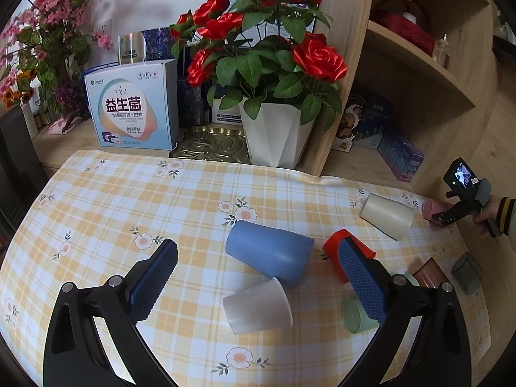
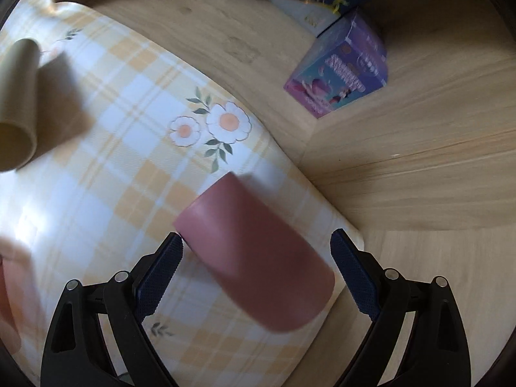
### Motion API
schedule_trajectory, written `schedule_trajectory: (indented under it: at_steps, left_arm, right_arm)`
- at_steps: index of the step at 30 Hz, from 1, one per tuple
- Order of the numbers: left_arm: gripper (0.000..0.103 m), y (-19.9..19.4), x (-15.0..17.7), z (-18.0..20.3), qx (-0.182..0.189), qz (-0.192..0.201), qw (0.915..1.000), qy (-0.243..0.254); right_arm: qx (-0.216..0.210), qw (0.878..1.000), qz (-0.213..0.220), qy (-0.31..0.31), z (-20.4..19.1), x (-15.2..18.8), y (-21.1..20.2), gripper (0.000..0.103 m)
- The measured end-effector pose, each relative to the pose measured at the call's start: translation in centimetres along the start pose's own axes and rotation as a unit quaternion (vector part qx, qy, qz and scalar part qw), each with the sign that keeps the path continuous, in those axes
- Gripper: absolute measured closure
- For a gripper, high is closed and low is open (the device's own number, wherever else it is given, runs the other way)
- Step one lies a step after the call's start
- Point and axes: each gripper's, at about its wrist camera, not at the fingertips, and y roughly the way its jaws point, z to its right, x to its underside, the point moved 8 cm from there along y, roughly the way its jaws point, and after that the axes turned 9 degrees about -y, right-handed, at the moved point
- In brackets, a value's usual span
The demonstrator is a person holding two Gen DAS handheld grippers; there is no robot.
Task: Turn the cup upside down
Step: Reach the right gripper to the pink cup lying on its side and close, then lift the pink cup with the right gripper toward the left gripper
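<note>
- Left wrist view: we hold the left gripper (image 1: 258, 277) spread wide over the checked cloth (image 1: 113, 200), holding nothing. Several smooth tapered cups lie toppled on their sides: a blue cup (image 1: 269, 253) between the fingers, a white cup (image 1: 258, 304) touching it, a red cup (image 1: 342, 251) and a green cup (image 1: 354, 317) partly hidden behind the ribbed blue pad. A cream cup (image 1: 387, 216) lies further off. At the far edge our right hand (image 1: 490, 219) brings the right gripper (image 1: 443, 214) to a pink cup (image 1: 432, 209); from here we cannot tell its opening.
- Right wrist view: the right gripper (image 2: 258, 277) stands wide, straddling the pink cup (image 2: 258, 258), which lies on its side at the cloth's (image 2: 113, 161) corner beside the wooden shelf (image 2: 403, 177). The pads flank it without touching, we judge ready to close before upending it. The matte cup is motion-blurred.
</note>
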Motion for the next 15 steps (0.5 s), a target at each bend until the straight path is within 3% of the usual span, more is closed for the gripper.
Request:
schedule_trajectory:
  at_steps: [7,8,9,10,15]
  left_arm:
    - [0.006,1.3,0.8,0.2,-0.001,-0.021,0.9998,-0.007]
    - [0.006,1.3,0.9,0.2,-0.001,-0.023,0.9997,-0.007]
    - [0.006,1.4,1.0,0.2,-0.001,-0.025,0.9997,-0.007]
    - [0.006,1.4,1.1,0.2,-0.001,-0.025,0.9997,-0.007]
    - [0.006,1.4,1.3,0.2,-0.007,-0.030,0.9995,-0.003]
  right_arm:
    - [-0.046,0.998,-0.022,0.027,-0.6,1.1,1.8,0.014]
    - [-0.057,0.997,-0.027,0.032,-0.7,1.4,1.9,0.016]
    - [-0.065,0.997,-0.036,0.036,-0.8,1.7,1.9,0.029]
    - [-0.075,0.995,-0.040,0.042,-0.9,1.8,1.9,0.035]
    - [-0.084,0.994,-0.040,0.065,-1.2,1.9,1.9,0.035]
